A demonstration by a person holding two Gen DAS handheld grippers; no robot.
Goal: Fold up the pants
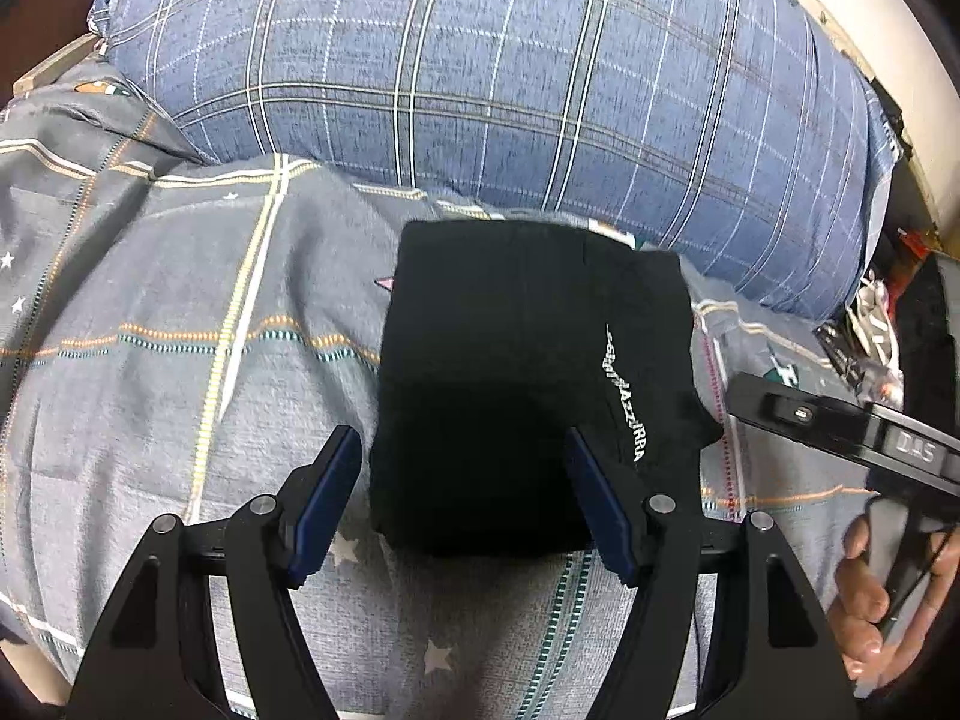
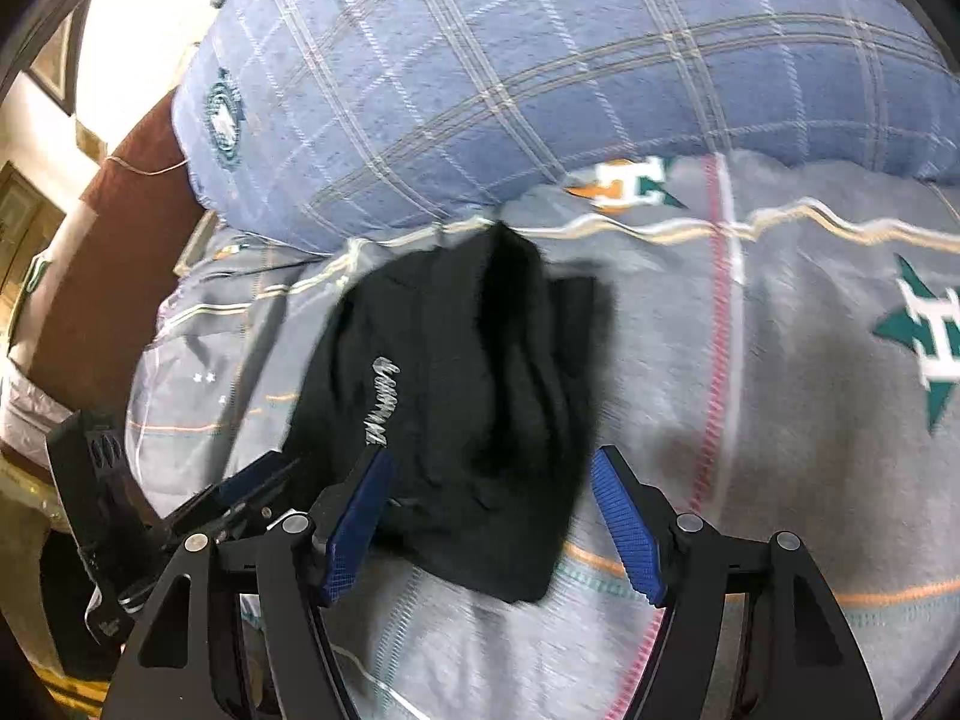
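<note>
Pants, left wrist view: black folded pants [image 1: 528, 384] lie as a compact rectangle on my grey checked bedsheet [image 1: 180, 330], far edge near the blue plaid pillow [image 1: 510, 72].
Left gripper: my left gripper [image 1: 465, 498] is spread wide, holding nothing, its pads flanking the near edge.
Room: bare sheet left; my right gripper's body [image 1: 852, 426] at right.
Right wrist view: my right gripper [image 2: 492, 522] is released, its left pad [image 2: 354, 534] over the pants' [image 2: 468, 420] near edge.
Surface: sheet [image 2: 780, 390] free to the right; pillow [image 2: 480, 72] behind.
</note>
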